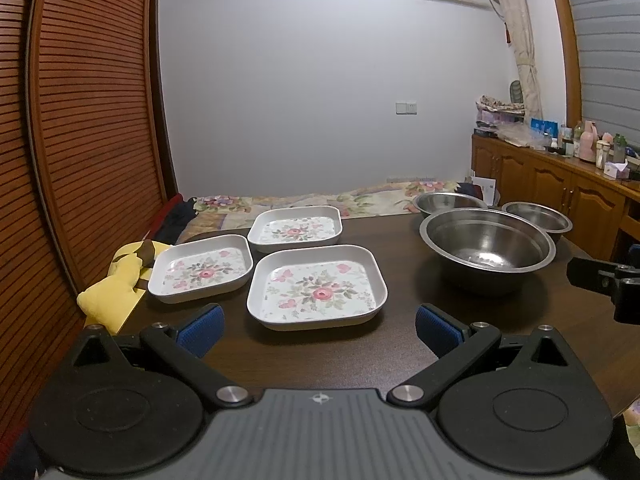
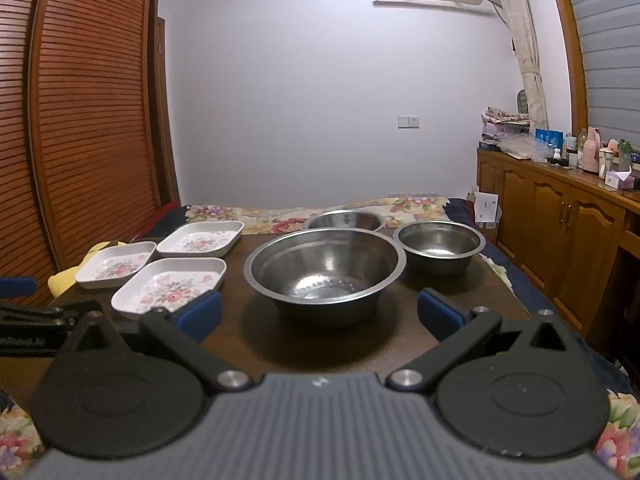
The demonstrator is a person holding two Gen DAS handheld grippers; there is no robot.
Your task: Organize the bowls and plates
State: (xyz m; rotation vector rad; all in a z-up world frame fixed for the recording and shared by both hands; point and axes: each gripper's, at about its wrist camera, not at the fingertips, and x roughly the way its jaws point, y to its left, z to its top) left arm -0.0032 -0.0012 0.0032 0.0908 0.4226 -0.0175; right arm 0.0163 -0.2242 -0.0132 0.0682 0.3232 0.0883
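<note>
Plates: three square floral plates sat on the left half of the dark table (image 1: 400, 344), none stacked, all upright.
Left plate (image 1: 201, 269): it lay nearest the table's left edge, just beside a yellow cloth (image 1: 114, 288).
Far plate (image 1: 295, 229): it sat behind the other two, close to both.
Near plate (image 1: 317, 286): it lay straight ahead of the left gripper (image 1: 316, 330), whose blue-padded tongs were spread wide and held nothing.
Plate handling: they looked light, stiff and glossy, probably melamine; a raised side wall seemed the best place to pinch, since the smooth rim could slip.
Big bowl (image 2: 325, 270): this steel bowl stood right of the plates, straight ahead of the right gripper (image 2: 320, 312), its tongs likewise spread and empty.
Far bowl (image 2: 345, 220): it was partly hidden behind the big one.
Right bowl (image 2: 439, 246): the smaller bowl stood near the table's right edge, apart from the big one.
Bowl handling: they seemed rigid, thin-walled and slick; I judged the flared lip the only hold, and nesting could clang or skid.
</note>
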